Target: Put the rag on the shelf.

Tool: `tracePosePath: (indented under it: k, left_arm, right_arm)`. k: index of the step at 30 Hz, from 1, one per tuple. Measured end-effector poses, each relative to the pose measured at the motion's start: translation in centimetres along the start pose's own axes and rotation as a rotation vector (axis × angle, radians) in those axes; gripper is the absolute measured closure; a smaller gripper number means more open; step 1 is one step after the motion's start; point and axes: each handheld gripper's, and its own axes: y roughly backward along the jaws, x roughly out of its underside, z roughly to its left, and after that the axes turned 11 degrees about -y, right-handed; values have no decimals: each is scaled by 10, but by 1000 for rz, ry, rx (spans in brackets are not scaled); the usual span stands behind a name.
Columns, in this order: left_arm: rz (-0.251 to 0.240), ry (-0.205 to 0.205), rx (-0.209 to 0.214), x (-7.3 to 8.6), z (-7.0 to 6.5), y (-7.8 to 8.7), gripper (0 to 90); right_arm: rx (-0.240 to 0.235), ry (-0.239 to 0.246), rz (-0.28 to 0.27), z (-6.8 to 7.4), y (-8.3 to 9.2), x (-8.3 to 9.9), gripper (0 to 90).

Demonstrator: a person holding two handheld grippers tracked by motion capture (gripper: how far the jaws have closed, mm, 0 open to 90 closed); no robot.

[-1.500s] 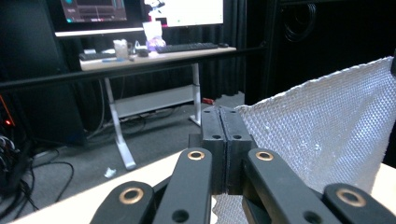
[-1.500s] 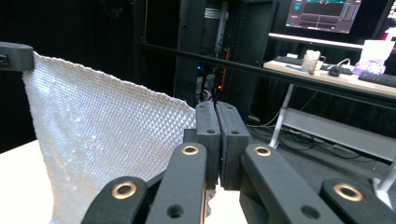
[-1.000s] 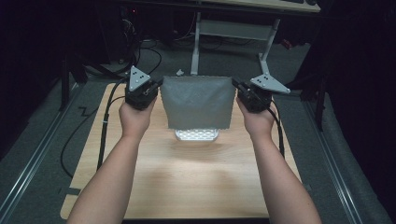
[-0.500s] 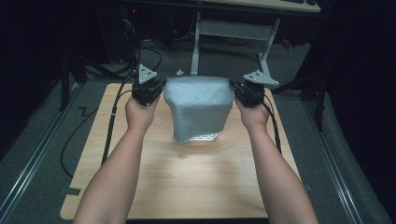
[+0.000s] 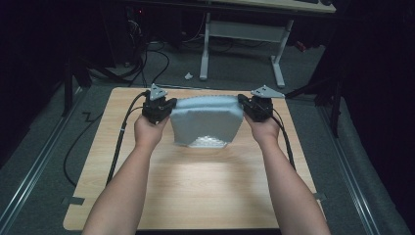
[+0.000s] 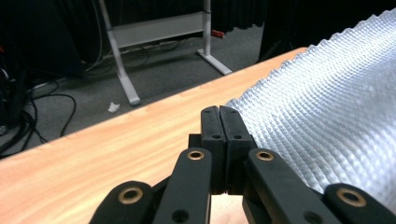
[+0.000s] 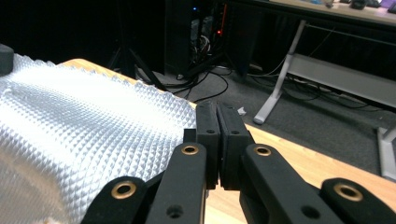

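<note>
The wooden surface [image 5: 195,186] is seen across the middle of the high view, and above its upper half a silver padded mailer [image 5: 206,121] is held stretched between the two tools. Compared with the view a second ago, the mailer is swung from a nearly upright, hanging sheet towards a flatter lie: its top edge is carried farther towards the upper part of the frame, and its lower edge (the part with the brighter bubble texture) is drawn up nearer the centre. From this it is judged that the mailer is being laid down or flipped over onto the surface, and that the move is not yet finished, since its lower part is blurred and cannot be told to be resting on the wood.

The left tool [image 5: 157,108] is seen at centre left of the high view, at the mailer's upper left corner. In the left gripper view the left tool's jaws are pressed fully together, with the embossed silver skin meeting them from the right of the frame; a pinch on the mailer's edge is judged.

The right tool [image 5: 256,106] is seen at centre right, at the opposite corner. In the right gripper view its jaws are likewise closed tight, with the mailer spread out from their left side, so the same edge grip is taken to hold there.
</note>
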Motion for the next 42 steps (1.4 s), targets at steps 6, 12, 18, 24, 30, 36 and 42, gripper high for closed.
tracePosePath:
  k: [6,12,18,24,30,36,42]
  left_arm:
    - [-7,21,46,15,-10,3,896]
    - [-11,17,66,21,-19,6,896]
    - [-3,35,74,30,-20,6,896]
    - [3,38,89,37,-23,3,896]
    - [15,42,102,44,-26,-1,896]
    - [35,51,115,53,-29,-4,896]
    - [45,58,124,60,-32,-7,895]
  right_arm:
    - [-8,-15,10,-2,6,10,897]
    - [-17,-19,12,-3,13,18,897]
    - [-28,-30,36,-3,11,27,896]
    - [-45,-37,60,-1,3,42,896]
    - [-55,-55,77,-2,-1,53,896]
    - [-62,-54,86,0,-4,63,896]
    - [-55,-64,110,-3,-6,74,895]
